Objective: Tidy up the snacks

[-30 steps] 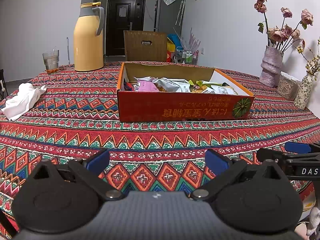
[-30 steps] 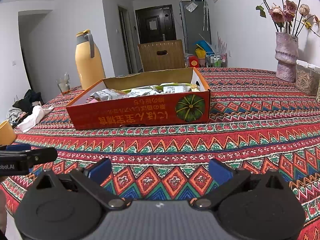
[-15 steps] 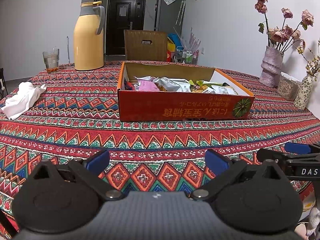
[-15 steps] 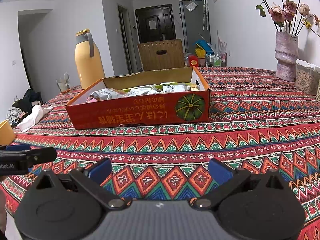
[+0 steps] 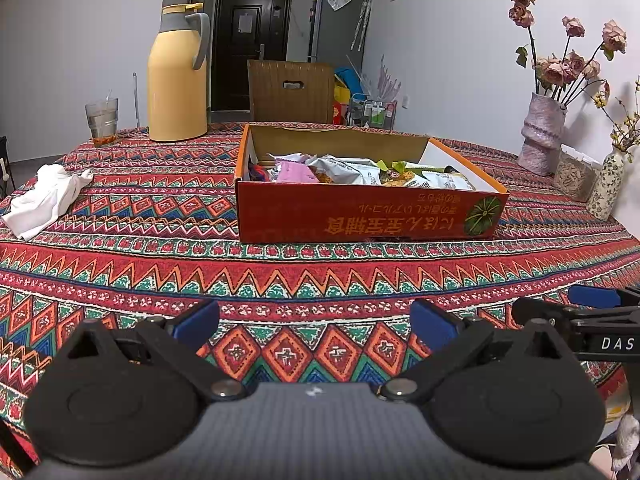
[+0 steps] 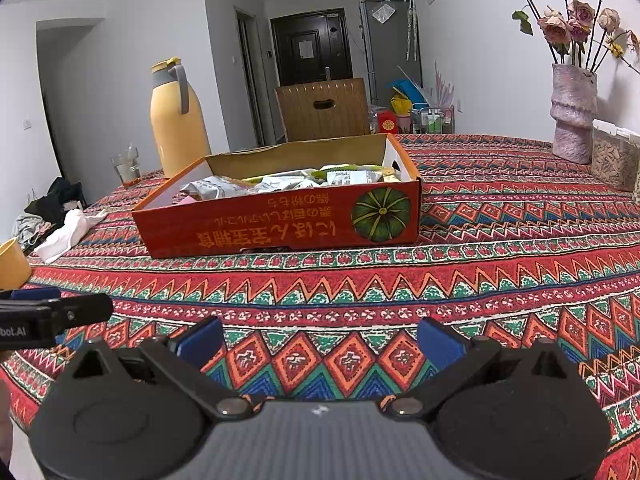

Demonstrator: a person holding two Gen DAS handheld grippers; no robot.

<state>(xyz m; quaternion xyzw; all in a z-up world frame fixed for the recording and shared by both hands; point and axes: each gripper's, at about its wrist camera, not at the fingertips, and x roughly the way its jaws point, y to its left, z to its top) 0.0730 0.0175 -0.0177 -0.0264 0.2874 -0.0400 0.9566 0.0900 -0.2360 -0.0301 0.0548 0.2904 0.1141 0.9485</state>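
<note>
A shallow red cardboard box (image 5: 360,220) (image 6: 280,228) with a green pumpkin print stands in the middle of the patterned tablecloth. Several snack packets (image 5: 352,170) (image 6: 288,180) lie piled inside it, silver, pink and green. My left gripper (image 5: 316,322) hovers open over the cloth near the table's front edge, well short of the box, with nothing between its blue pads. My right gripper (image 6: 320,338) is open and empty too, level with the left one. Each gripper's tip shows at the edge of the other's view.
A yellow thermos jug (image 5: 178,76) and a glass (image 5: 102,120) stand at the far left. A white cloth (image 5: 48,198) lies left of the box. A vase of dried roses (image 5: 542,136), a jar (image 5: 574,174) and a small vase (image 5: 606,186) line the right wall. A wooden chair (image 5: 290,90) stands behind the table.
</note>
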